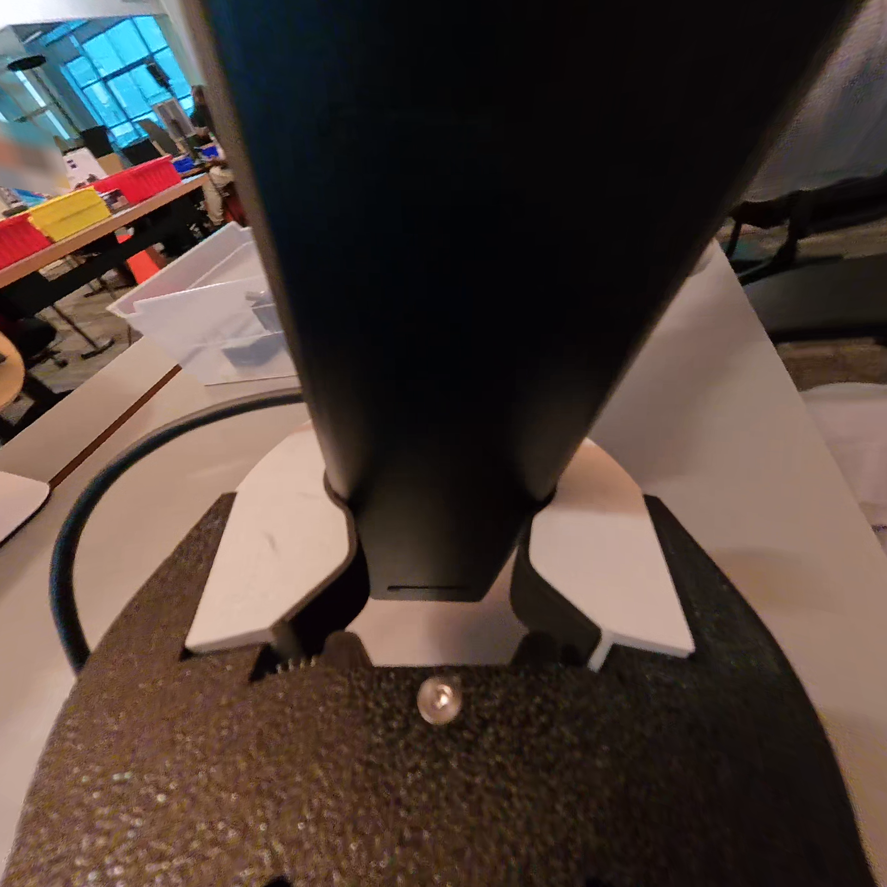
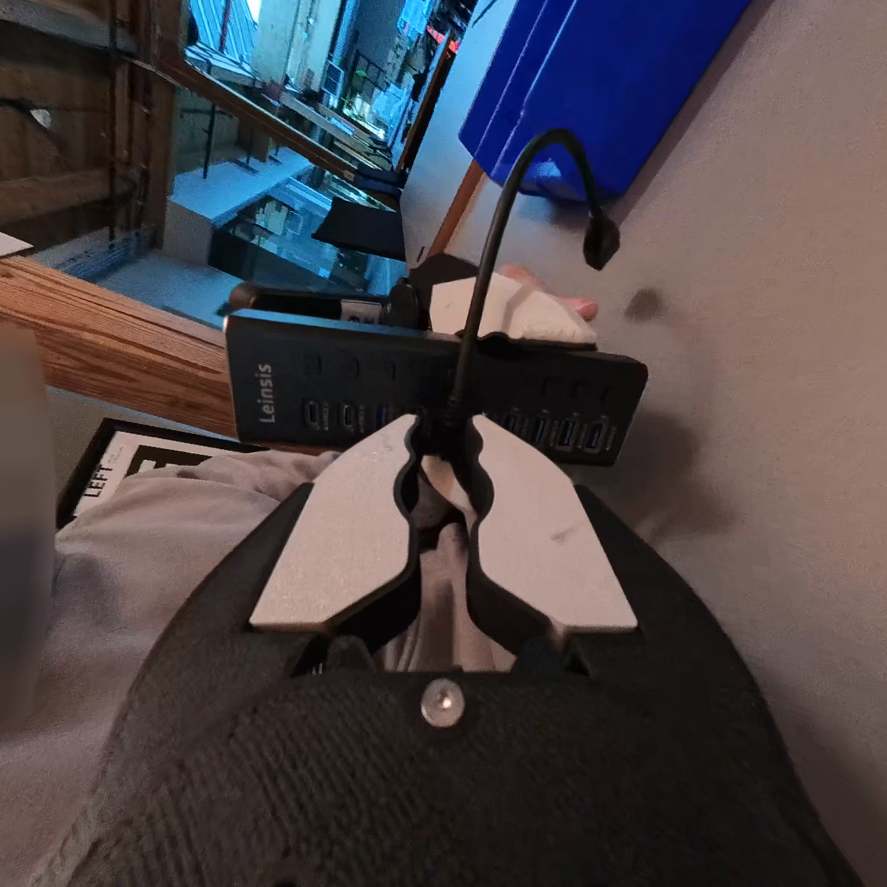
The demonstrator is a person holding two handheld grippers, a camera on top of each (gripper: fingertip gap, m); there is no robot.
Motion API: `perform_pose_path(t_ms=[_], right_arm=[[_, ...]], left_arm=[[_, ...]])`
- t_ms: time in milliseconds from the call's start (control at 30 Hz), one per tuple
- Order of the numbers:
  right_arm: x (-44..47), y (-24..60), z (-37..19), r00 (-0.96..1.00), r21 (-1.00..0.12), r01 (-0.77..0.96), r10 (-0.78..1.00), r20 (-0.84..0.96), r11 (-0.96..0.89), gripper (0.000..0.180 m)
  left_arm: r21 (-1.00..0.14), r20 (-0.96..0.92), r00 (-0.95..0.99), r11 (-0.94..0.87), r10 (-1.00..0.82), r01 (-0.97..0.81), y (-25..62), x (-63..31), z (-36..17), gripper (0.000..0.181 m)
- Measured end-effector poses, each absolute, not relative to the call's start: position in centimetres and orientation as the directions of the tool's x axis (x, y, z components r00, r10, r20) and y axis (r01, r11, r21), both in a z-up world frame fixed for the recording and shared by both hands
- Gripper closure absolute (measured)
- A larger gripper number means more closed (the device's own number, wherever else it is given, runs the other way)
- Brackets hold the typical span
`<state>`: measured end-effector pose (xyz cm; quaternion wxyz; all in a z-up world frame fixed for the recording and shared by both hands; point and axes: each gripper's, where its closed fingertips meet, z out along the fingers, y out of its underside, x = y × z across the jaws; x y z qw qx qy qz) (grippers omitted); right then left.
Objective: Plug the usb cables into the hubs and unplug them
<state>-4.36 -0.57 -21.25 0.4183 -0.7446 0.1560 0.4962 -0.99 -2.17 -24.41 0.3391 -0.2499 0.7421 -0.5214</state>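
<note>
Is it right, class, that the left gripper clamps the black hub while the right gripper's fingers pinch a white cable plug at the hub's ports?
Not quite: the cable is black, not white, as the right wrist view shows. The rest stands: the left gripper clamps the black hub, and the right gripper pinches the plug at its ports.

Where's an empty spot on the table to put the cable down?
Bare table lies right of the black hub, below the blue bin. It's crowded at the hub itself: the right tongs pinch the cable plug, and the left tongs clamp the hub.
</note>
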Motion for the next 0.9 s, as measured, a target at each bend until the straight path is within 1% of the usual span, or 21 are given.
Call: perform_pose_path(t_ms=[33,67,100,167,400,533,733,833,900], right_arm=[[-4.6,-0.4,-21.1,0.434,-0.454,-0.661,0.188,-0.881,-0.598,0.159],[-4.7,-0.3,-21.5,0.454,-0.466,-0.646,0.186,-0.871,-0.605,0.17],[-4.9,-0.3,-21.4,0.468,-0.504,-0.633,0.228,-0.854,-0.587,0.171],[-5.1,-0.3,-21.3,0.421,-0.466,-0.65,0.226,-0.879,-0.6,0.17],[-5.3,-0.8,-21.4,0.48,-0.515,-0.565,0.251,-0.841,-0.645,0.17],[-5.1,-1.3,-21.8,0.467,-0.511,-0.542,0.266,-0.843,-0.668,0.17],[-4.9,-1.6,-21.6,0.476,-0.519,-0.494,0.283,-0.833,-0.698,0.17],[-5.4,-1.6,-21.3,0.453,-0.51,-0.504,0.29,-0.843,-0.697,0.17],[-4.9,-1.7,-21.6,0.469,-0.515,-0.462,0.294,-0.833,-0.722,0.17]], left_arm=[[-0.942,-0.25,-0.659,0.337,-0.709,-0.005,-2.4,-1.1,-24.5,0.107],[-0.939,-0.263,-0.67,0.344,-0.695,0.011,-2.7,-1.3,-24.6,0.107],[-0.938,-0.28,-0.668,0.344,-0.69,0.038,-2.7,-1.4,-24.4,0.107],[-0.938,-0.295,-0.661,0.341,-0.69,0.062,-2.5,-1.6,-23.9,0.108],[-0.935,-0.314,-0.666,0.344,-0.677,0.091,-2.7,-1.8,-23.7,0.108],[-0.921,-0.333,-0.66,0.381,-0.673,0.078,-2.9,-1.6,-24.2,0.108],[-0.925,-0.324,-0.668,0.373,-0.67,0.074,-3.1,-1.6,-24.0,0.108],[-0.932,-0.327,-0.679,0.345,-0.657,0.114,-3.1,-2.1,-23.3,0.108],[-0.933,-0.32,-0.674,0.347,-0.666,0.1,-3.2,-1.9,-23.6,0.108]])
